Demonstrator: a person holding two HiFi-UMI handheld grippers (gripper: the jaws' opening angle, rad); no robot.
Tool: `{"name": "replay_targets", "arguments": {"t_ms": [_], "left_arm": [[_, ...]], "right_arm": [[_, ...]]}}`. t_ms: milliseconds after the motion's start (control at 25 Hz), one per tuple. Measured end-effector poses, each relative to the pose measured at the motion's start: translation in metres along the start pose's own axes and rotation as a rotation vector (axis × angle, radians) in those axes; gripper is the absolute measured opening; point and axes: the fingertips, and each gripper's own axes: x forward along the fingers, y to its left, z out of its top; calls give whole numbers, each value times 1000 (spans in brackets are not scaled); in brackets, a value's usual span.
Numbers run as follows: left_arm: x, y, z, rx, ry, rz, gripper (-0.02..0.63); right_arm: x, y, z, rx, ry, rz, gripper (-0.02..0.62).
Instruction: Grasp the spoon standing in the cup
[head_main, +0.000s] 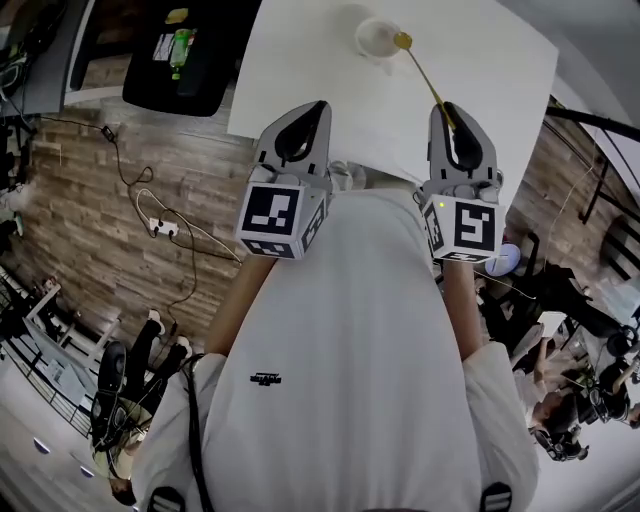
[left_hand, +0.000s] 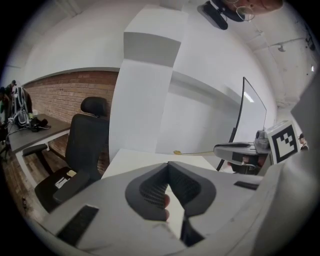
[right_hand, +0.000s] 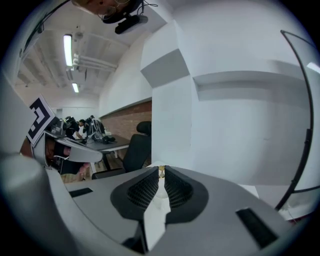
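Observation:
In the head view a white cup (head_main: 376, 37) stands near the far edge of the white table (head_main: 300, 60). A gold spoon (head_main: 420, 68) slants from the cup's right rim back to my right gripper (head_main: 446, 108), which is shut on the end of the handle. The right gripper view shows a gold sliver of the spoon (right_hand: 161, 173) pinched between the jaw tips of the right gripper (right_hand: 161, 170). My left gripper (head_main: 316, 106) hovers over the table's near edge, shut and holding nothing; its tips meet in the left gripper view (left_hand: 168, 164), where the spoon's bowl (left_hand: 177, 152) shows far off.
A black office chair (head_main: 180, 60) stands left of the table, and also shows as a chair (left_hand: 87, 145) in the left gripper view. A monitor edge (left_hand: 249, 115) rises at the right. Cables and a power strip (head_main: 160, 226) lie on the wooden floor. White partition walls stand behind the table.

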Motion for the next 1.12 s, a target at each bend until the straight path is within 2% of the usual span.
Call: {"name": "replay_targets", "arguments": {"t_ms": [320, 800, 1120], "left_arm": [[-7, -6, 12, 45, -41, 4, 9], [-17, -6, 5, 58, -38, -7, 9], [-21, -8, 5, 68, -46, -8, 9]], "right_arm": [[-24, 2, 1, 31, -38, -1, 40], [-37, 11, 13, 36, -88, -9, 40], [-45, 8, 8, 60, -112, -16, 40]]}}
